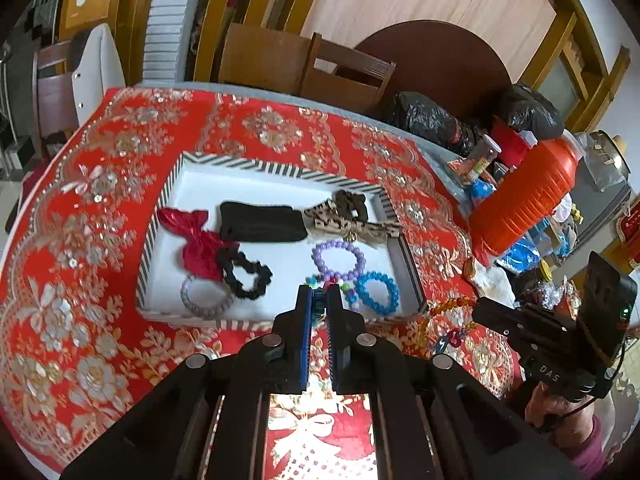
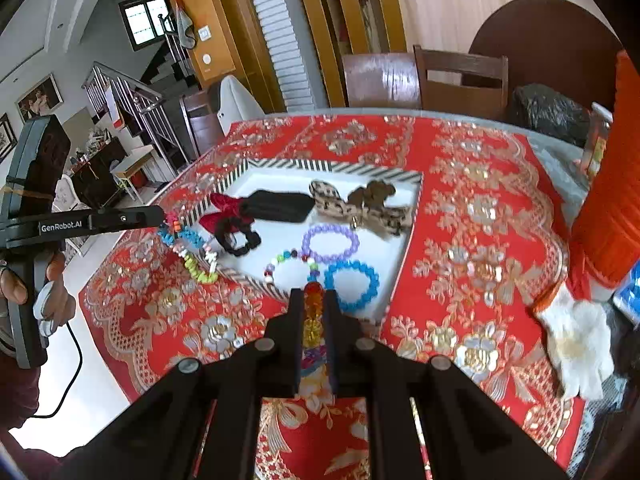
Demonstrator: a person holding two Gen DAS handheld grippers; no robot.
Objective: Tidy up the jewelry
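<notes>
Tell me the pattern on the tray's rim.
Black-and-white diagonal stripes on the tray rim, clearest in the left wrist view.

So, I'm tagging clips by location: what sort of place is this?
Likely a home dining area: red floral tablecloth, wooden dining chair and metal-railed staircase.

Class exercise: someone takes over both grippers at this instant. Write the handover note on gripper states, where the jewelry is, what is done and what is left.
Left gripper: shut on a multicoloured bead strand, dangling beside the tray.
Right gripper: shut on an amber bead strand.
Done: purple bracelet, blue bracelet, mixed-bead bracelet, scrunchies and bows lie in the tray.
Left: probably place both held strands in the tray.
</notes>
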